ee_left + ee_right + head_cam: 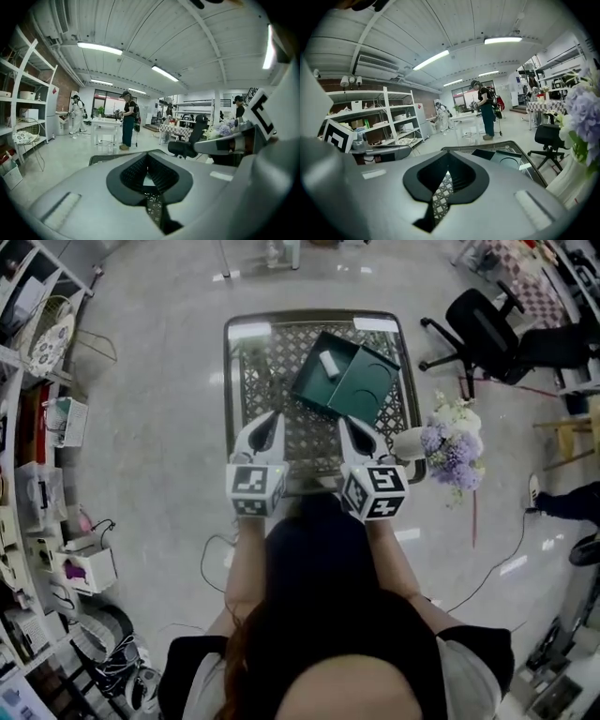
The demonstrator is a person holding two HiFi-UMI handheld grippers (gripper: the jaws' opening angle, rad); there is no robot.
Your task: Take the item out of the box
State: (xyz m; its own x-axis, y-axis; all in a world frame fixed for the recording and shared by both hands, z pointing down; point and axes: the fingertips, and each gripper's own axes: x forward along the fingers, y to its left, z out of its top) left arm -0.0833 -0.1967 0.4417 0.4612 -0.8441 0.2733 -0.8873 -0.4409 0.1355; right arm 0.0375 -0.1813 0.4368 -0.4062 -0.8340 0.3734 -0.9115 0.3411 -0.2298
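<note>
A dark green box (pixel 323 381) lies open on the far part of the lattice-patterned glass table (pixel 246 381). A small white item (pixel 329 364) rests inside it. Its lid (pixel 367 385) is folded out to the right and shows a round recess. Both grippers hover over the table's near half, short of the box. My left gripper (pixel 275 415) has its jaws together with nothing in them, and so does my right gripper (pixel 345 421). In the right gripper view the box (pixel 486 155) and lid (pixel 509 160) lie ahead beyond the shut jaws (pixel 448 155). The left gripper view shows only its shut jaws (pixel 148 156) and the room.
A white vase of purple and white flowers (pixel 454 442) stands at the table's right edge, close to my right gripper. A black office chair (pixel 487 329) sits at the far right. Shelves with clutter (pixel 37 427) line the left wall. People stand far off in the room.
</note>
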